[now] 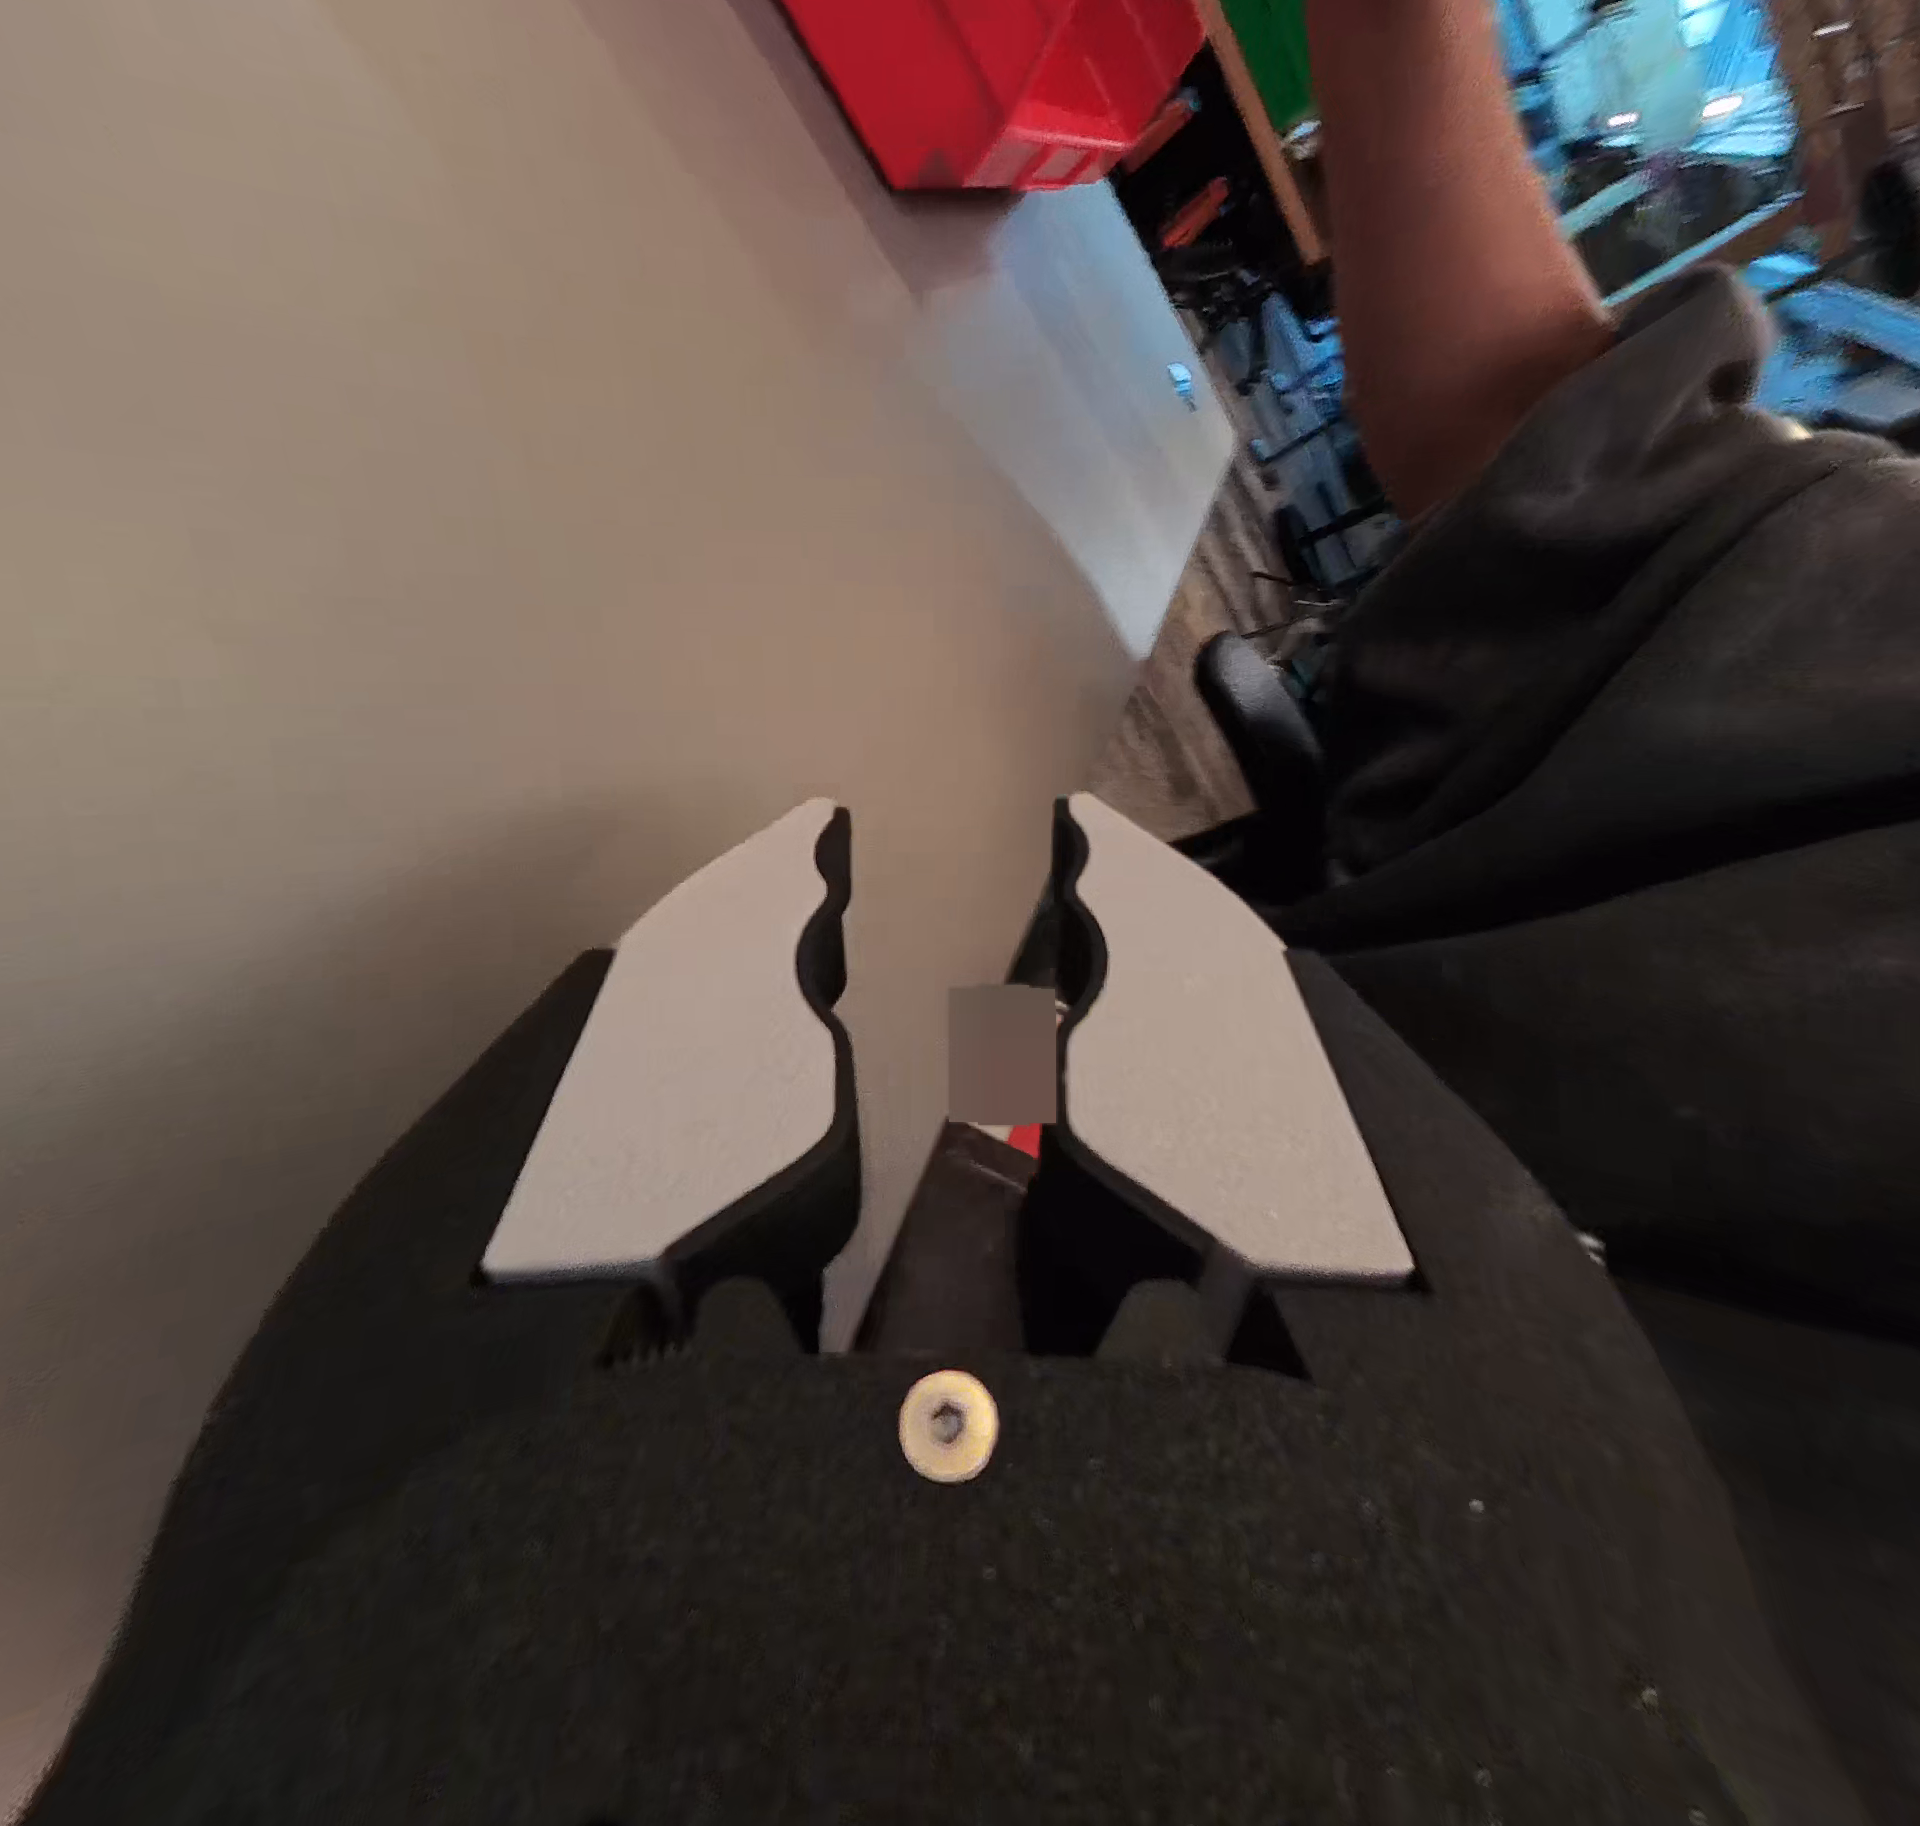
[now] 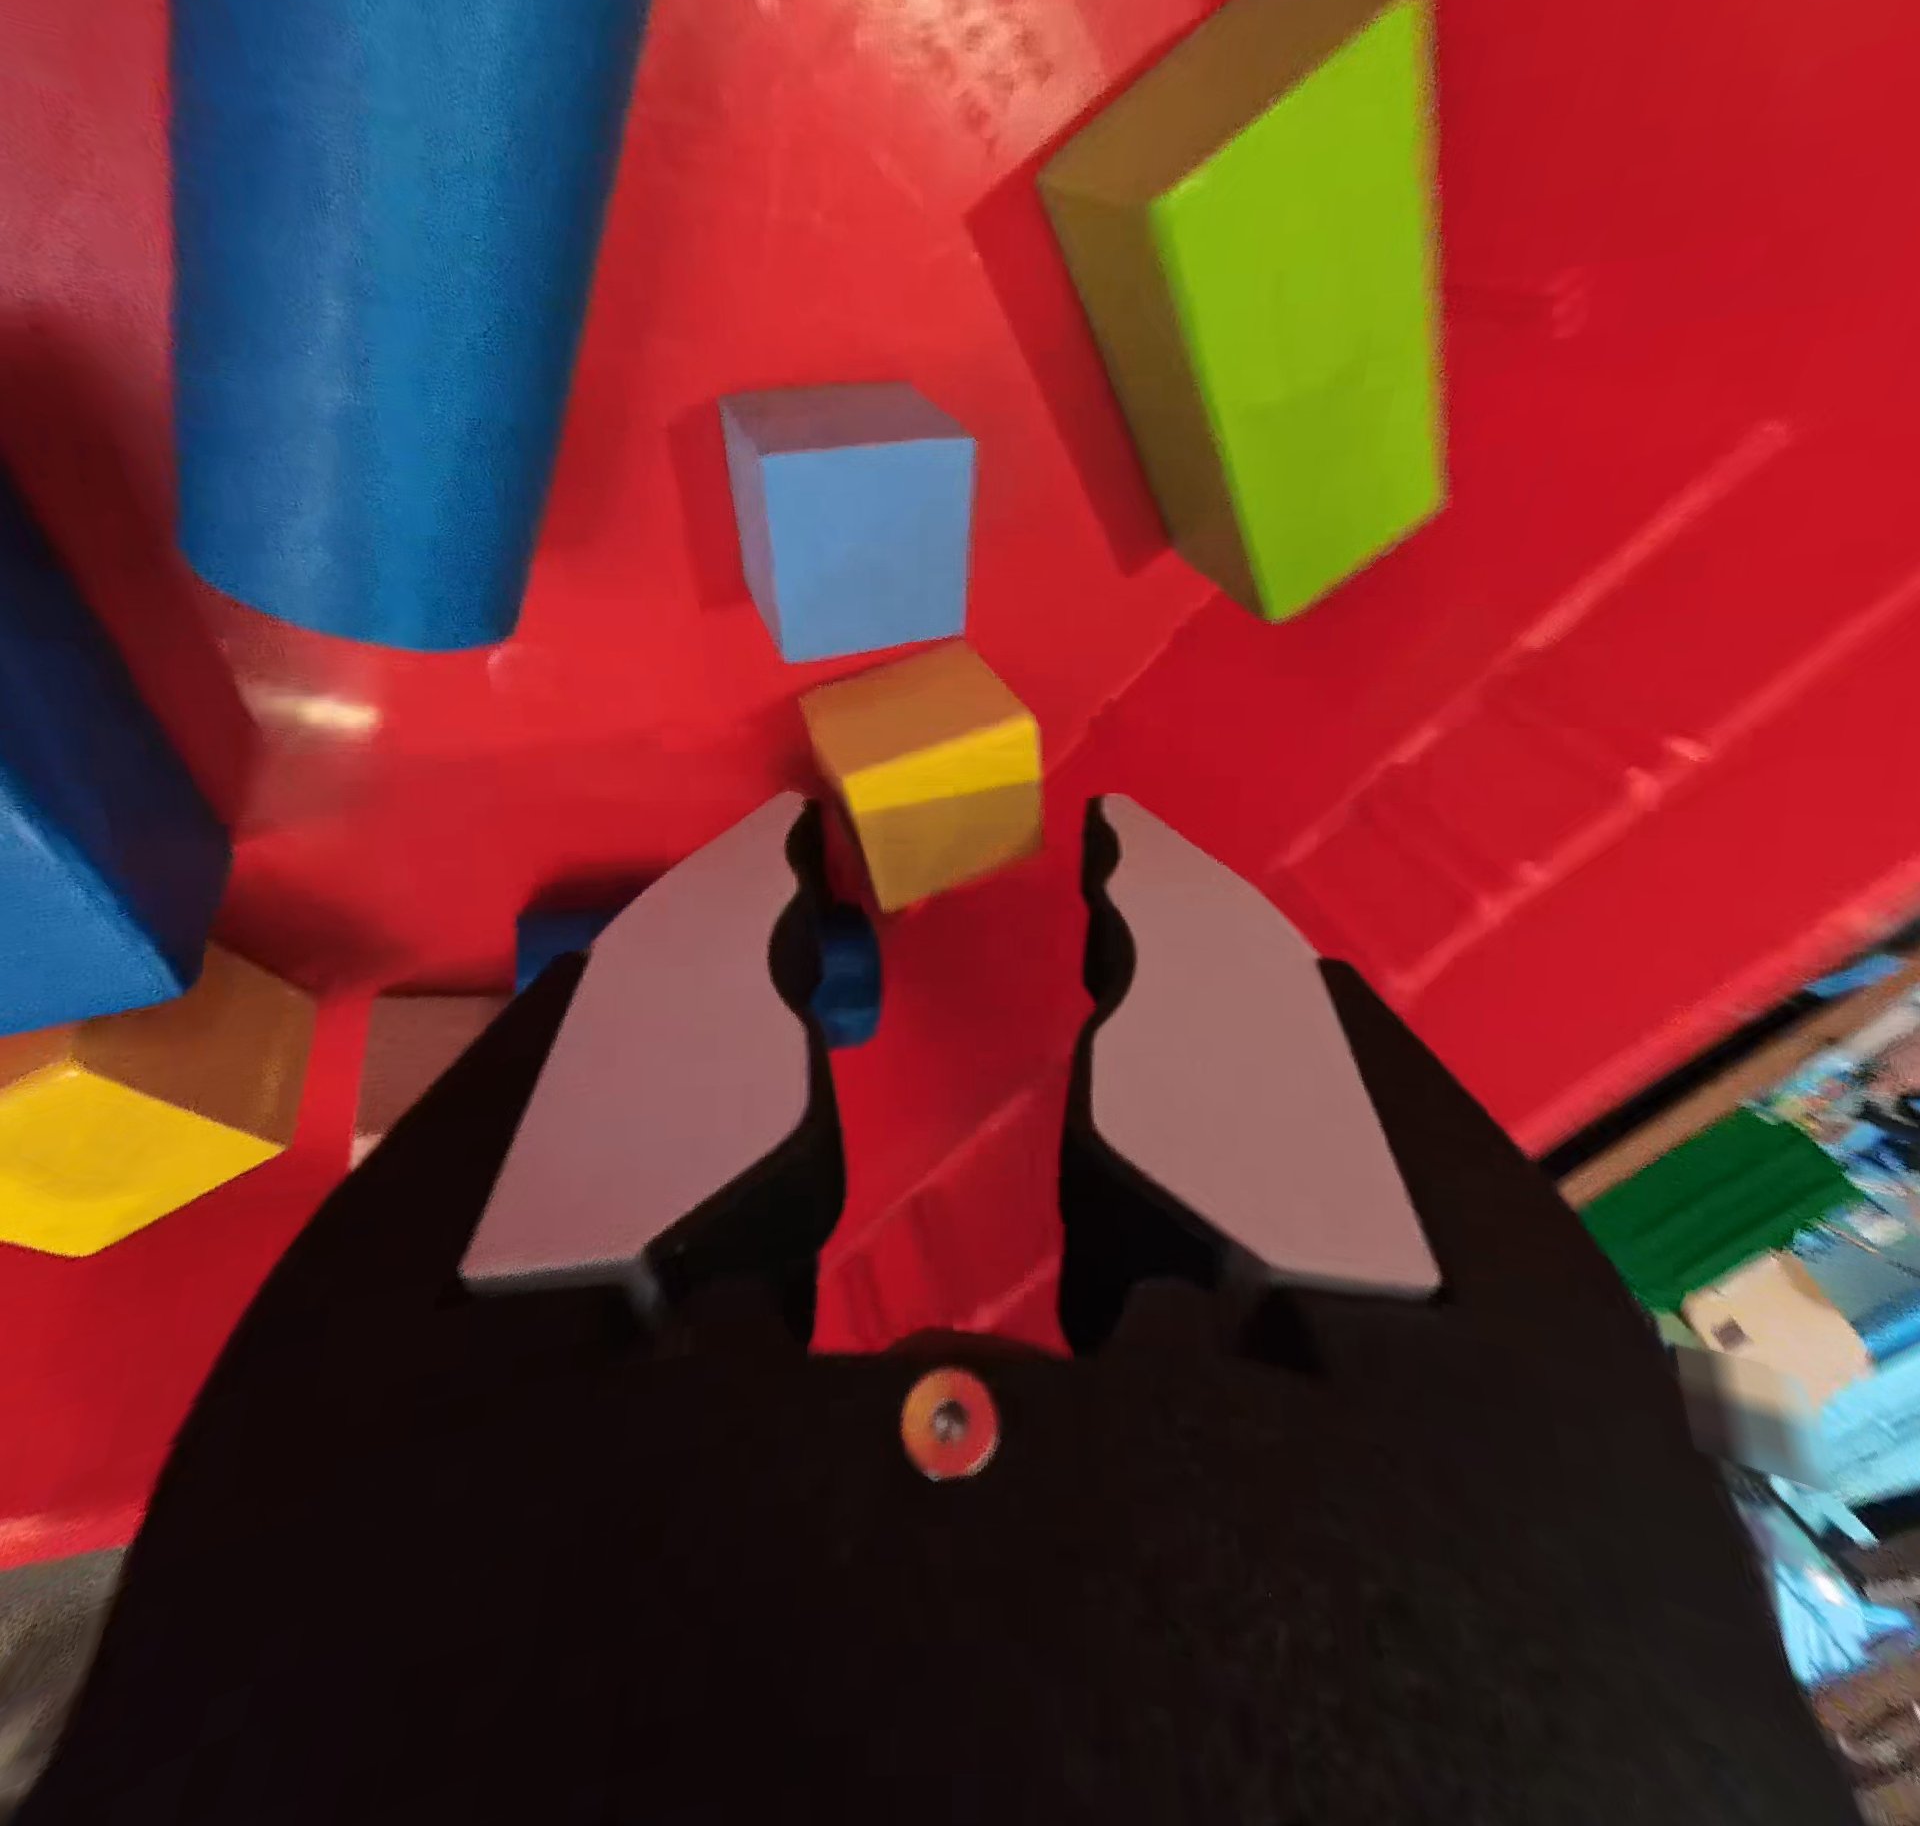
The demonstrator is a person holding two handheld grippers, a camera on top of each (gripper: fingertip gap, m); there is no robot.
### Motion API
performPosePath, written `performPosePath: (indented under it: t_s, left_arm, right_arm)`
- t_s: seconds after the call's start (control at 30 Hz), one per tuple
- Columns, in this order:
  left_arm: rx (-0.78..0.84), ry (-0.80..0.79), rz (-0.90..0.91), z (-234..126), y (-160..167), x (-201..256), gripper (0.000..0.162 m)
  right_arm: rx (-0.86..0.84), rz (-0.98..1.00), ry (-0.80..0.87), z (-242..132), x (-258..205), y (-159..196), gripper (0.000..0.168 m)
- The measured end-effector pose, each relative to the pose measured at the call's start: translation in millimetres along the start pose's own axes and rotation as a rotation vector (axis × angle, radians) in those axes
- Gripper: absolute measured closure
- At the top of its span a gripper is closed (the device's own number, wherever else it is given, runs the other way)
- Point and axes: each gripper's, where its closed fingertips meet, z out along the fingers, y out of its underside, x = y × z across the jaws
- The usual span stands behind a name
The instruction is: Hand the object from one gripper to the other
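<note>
Right wrist view: the right hand-held gripper [image 2: 945,820] is open and holds nothing, and its two grey fingers [image 2: 665,1080] point down into a red plastic bin [image 2: 1558,737]. Just beyond the fingertips lies a small yellow wooden cube [image 2: 935,779], close to the left fingertip, though I cannot tell if it touches. Partly behind the left finger sits a small dark blue block [image 2: 852,987]. Directly behind the yellow cube is a light blue wooden cube [image 2: 857,529], very near to it. Farther to the right lies a lime green rectangular wooden block [image 2: 1299,322], and to the left a large blue wooden cylinder [image 2: 384,301]. At the left edge are a big blue block [image 2: 73,841] and a yellow block [image 2: 114,1163] under it (both cut by the frame).

In the left wrist view, the left hand-held gripper [image 1: 951,820] is also open and empty, above the edge of a pale beige table [image 1: 416,529]. Beside it is a dark sleeve [image 1: 1610,737] and a bare forearm [image 1: 1434,218] of a person. The red bin [image 1: 987,41] stands far on the table.
</note>
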Motion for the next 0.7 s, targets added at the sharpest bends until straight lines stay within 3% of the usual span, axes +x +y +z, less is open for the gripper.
performPosePath:
  t_s: [0.07, 0.2, 0.3, 0.37, 0.43, 0.5, 0.6, 0.7]
  left_arm:
    - [0.020, -0.130, 0.059, -10.8, -6.3, -15.6, 0.125]
    - [0.106, -0.430, 0.210, -63.4, -40.6, -41.3, 0.124]
    - [0.130, -0.578, 0.245, -111.5, -79.5, -58.1, 0.116]
    - [0.065, -0.693, 0.282, -138.1, -104.9, -77.4, 0.110]
    - [0.022, -0.859, 0.326, -160.7, -136.5, -110.4, 0.104]
    - [-0.052, -1.025, 0.252, -176.8, -162.7, -157.0, 0.109]
    - [-0.131, -1.105, 0.044, -175.8, -195.1, -217.5, 0.119]
    - [-0.214, -1.139, -0.120, -171.9, -213.1, -264.6, 0.119]
  right_arm:
    - [0.081, 0.052, 0.104, -24.1, 6.5, 4.8, 0.105]
    - [0.519, 0.265, 0.165, -112.8, -29.6, 17.9, 0.105]
    - [0.956, 0.259, -0.222, -169.8, -150.0, 11.0, 0.107]
    - [1.133, 0.205, -0.508, -194.3, -238.8, 13.0, 0.109]
    - [1.214, 0.186, -0.685, -199.0, -307.2, 18.3, 0.110]
    - [1.243, 0.153, -0.693, -190.7, -345.7, 21.5, 0.112]
    - [1.239, 0.114, -0.703, -189.1, -366.1, 26.2, 0.113]
    - [1.265, 0.102, -0.723, -189.4, -366.8, 25.1, 0.115]
